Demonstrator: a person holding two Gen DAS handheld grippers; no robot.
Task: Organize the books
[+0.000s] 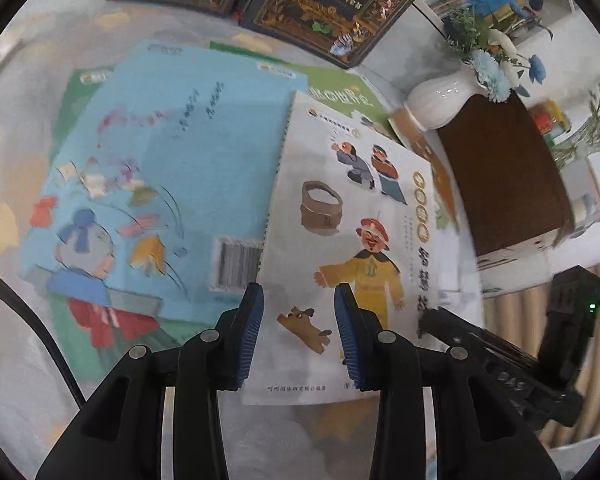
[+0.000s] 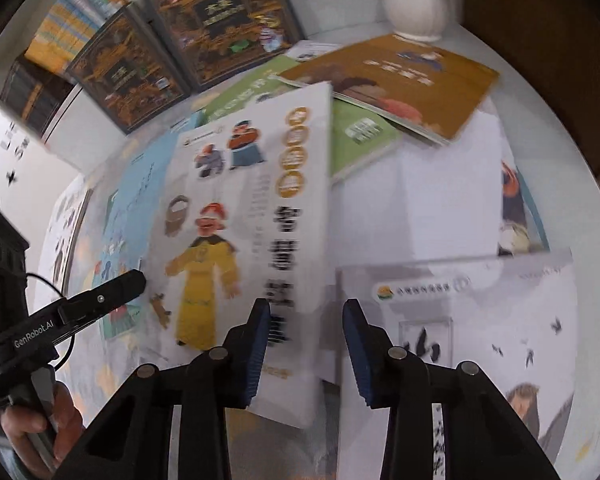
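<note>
A white picture book with a yellow-robed man [image 1: 352,248] lies on a blue picture book [image 1: 156,184], which covers a green book [image 1: 340,92]. My left gripper [image 1: 299,300] is open, hovering over the white book's lower part. The white book [image 2: 244,216] also shows in the right wrist view, beside a brown book [image 2: 404,80], a green book [image 2: 360,136] and another white book [image 2: 480,320]. My right gripper [image 2: 306,312] is open, above the white book's right edge. The other gripper [image 2: 100,300] shows at left.
Two dark ornate books [image 1: 332,4] stand at the back, with a shelf of books [image 2: 76,20] behind. A white vase with blue flowers [image 1: 448,96] stands by a brown box [image 1: 508,168]. The table [image 1: 28,360] is pale and mottled.
</note>
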